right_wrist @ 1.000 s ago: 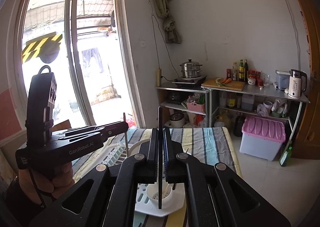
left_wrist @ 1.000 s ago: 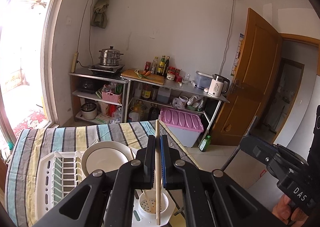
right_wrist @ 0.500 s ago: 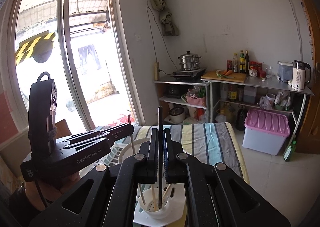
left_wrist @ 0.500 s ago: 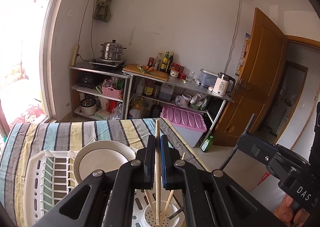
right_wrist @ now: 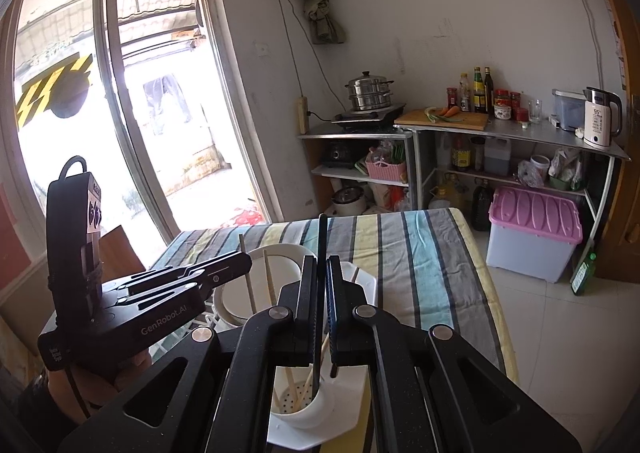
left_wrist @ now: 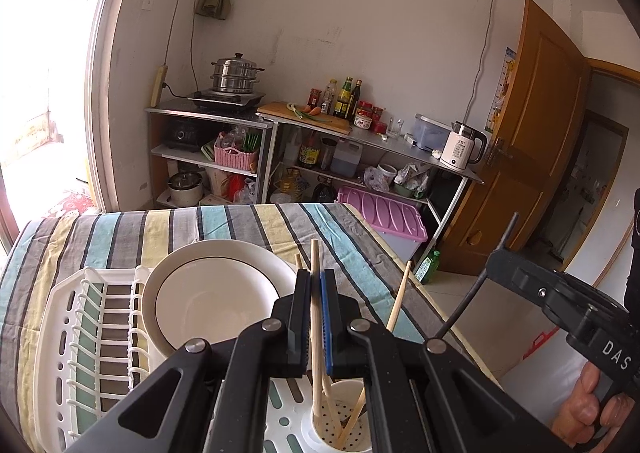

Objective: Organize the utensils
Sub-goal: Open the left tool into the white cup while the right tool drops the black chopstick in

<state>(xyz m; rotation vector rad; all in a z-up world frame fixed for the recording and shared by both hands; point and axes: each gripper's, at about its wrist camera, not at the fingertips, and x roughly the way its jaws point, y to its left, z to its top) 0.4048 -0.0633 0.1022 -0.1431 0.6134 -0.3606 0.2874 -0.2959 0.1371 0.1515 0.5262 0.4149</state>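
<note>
Pale wooden chopstick (left_wrist: 316,317) clamped upright in left gripper (left_wrist: 316,295), tip inside white perforated utensil cup (left_wrist: 340,419) on desk rack, while right gripper (right_wrist: 321,289), angled down, pinches thin black chopstick (right_wrist: 320,293) over same cup.

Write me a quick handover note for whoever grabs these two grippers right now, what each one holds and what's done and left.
Left gripper: shut on a wooden chopstick, lower end inside the white utensil cup.
Right gripper: shut on a black chopstick, tip in the same cup.
Cup sits in the white dish rack on the striped cloth, beside a white plate; other chopsticks already stand in it.
Left to do: open both jaws, let the chopsticks drop in, lift clear.
</note>
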